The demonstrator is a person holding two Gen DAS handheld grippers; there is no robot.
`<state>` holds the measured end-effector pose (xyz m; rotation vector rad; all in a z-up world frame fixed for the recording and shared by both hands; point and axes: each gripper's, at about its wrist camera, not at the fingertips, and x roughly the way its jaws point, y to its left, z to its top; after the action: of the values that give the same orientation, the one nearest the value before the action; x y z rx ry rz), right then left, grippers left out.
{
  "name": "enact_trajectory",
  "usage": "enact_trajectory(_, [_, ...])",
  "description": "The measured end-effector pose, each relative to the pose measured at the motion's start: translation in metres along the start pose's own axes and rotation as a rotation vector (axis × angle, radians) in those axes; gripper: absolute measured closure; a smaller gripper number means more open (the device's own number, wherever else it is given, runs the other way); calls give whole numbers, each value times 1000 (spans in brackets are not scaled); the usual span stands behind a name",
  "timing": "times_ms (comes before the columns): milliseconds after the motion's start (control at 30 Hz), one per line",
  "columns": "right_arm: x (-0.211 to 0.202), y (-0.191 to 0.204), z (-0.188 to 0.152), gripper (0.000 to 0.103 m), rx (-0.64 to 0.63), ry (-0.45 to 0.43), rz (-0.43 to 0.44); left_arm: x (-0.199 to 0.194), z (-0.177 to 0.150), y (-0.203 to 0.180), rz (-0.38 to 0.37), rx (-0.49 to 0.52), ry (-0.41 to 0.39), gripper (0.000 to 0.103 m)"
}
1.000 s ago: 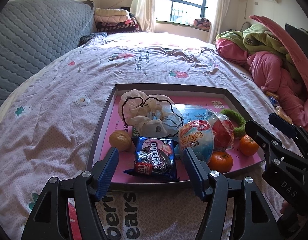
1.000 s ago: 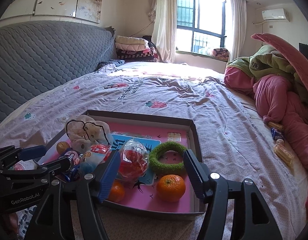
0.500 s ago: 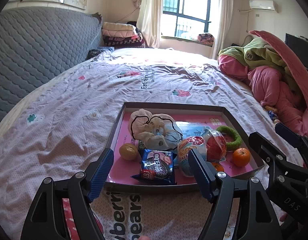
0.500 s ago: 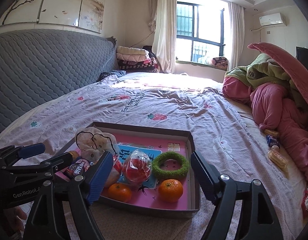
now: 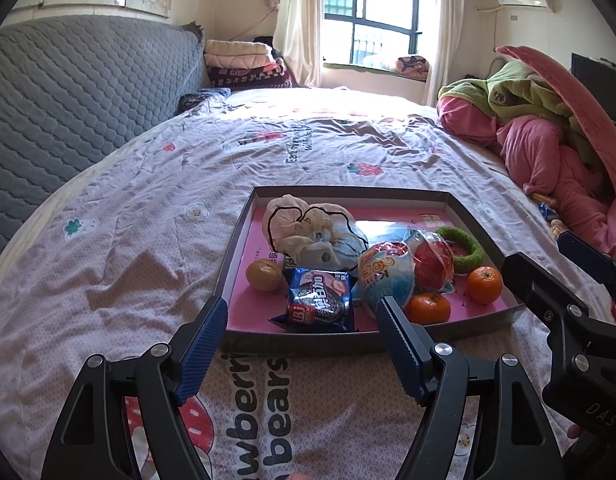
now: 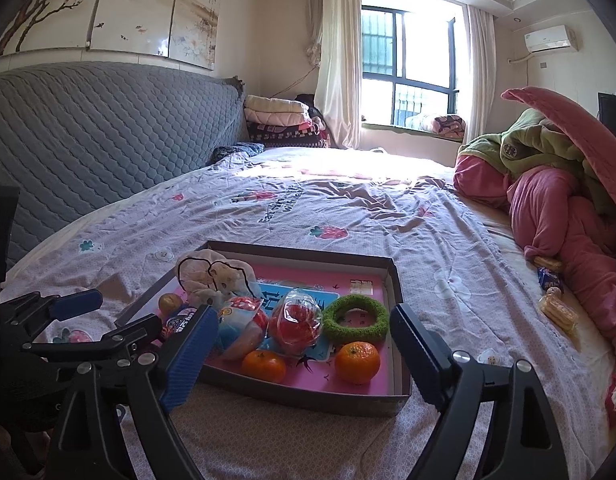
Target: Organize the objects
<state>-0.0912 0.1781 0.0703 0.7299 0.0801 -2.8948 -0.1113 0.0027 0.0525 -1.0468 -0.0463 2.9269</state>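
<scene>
Shallow tray (image 5: 244, 240) with a pink floor, flat on the bed (image 5: 148, 208), near its front edge. Inside, toward the back left: a crumpled cloth bag (image 5: 308, 228) with a black cord. In front of that: a blue cookie packet (image 5: 320, 300), with a small brownish fruit (image 5: 263, 276) just to its left. At the middle: a round blue-and-red snack bag (image 5: 386, 276) touching a red thing in clear wrap (image 5: 434, 264). Behind and to the right: a green fuzzy ring (image 5: 466, 246), flat on the tray floor. Along the front edge: two oranges, the first orange (image 5: 427, 307) beside the snack bag, the second orange (image 5: 484, 284) nearer the right wall.

Left claw (image 5: 300, 320) hanging just short of the tray's near wall, spread wide, nothing between its blue ribbed fingers (image 5: 200, 352); cookie packet straight ahead of the gap. Right claw (image 6: 304, 340) likewise short of the near wall, jaws opening, nothing gripped; oranges, wrapped red thing and ring ahead between its fingers. From the right wrist view, left claw low at the left, across the tray's left corner and part of the cookie packet.

Further out: grey quilted headboard (image 6: 108, 128) on the left, folded blankets (image 6: 280, 120) beside it, curtained window (image 6: 408, 68) at the back. Heap of pink and green bedding (image 6: 556, 184) on the right, with a few small wrapped snacks (image 6: 556, 308) loose on the bed at its foot, well apart from the tray.
</scene>
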Motion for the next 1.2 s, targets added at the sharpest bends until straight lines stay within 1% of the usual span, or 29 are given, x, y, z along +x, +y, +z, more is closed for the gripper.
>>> enact_trajectory(133, [-1, 2, -6, 16, -5, 9, -5, 1, -7, -1, 1, 4, 17, 25])
enact_trajectory(267, [1, 4, -13, 15, 0, 38, 9, 2, -14, -2, 11, 18, 33, 25])
enact_trajectory(367, [0, 6, -18, 15, -7, 49, 7, 4, -17, -2, 1, 11, 49, 25])
enact_trajectory(633, [-3, 2, -25, 15, 9, 60, -4, 6, -26, 3, 19, -2, 57, 25])
enact_trajectory(733, [-3, -1, -29, 15, 20, 69, -10, 7, -29, 2, 12, 0, 66, 25])
enact_trajectory(900, [-4, -4, -34, 15, 24, 79, -16, 10, -37, 1, -31, -9, 100, 25])
enact_trajectory(1067, [-5, -5, -37, 15, 20, 85, -24, 13, -41, 1, -17, -10, 114, 25])
enact_trajectory(1200, [-3, -4, -41, 15, 13, 94, -27, 14, -44, 2, -20, -13, 125, 25])
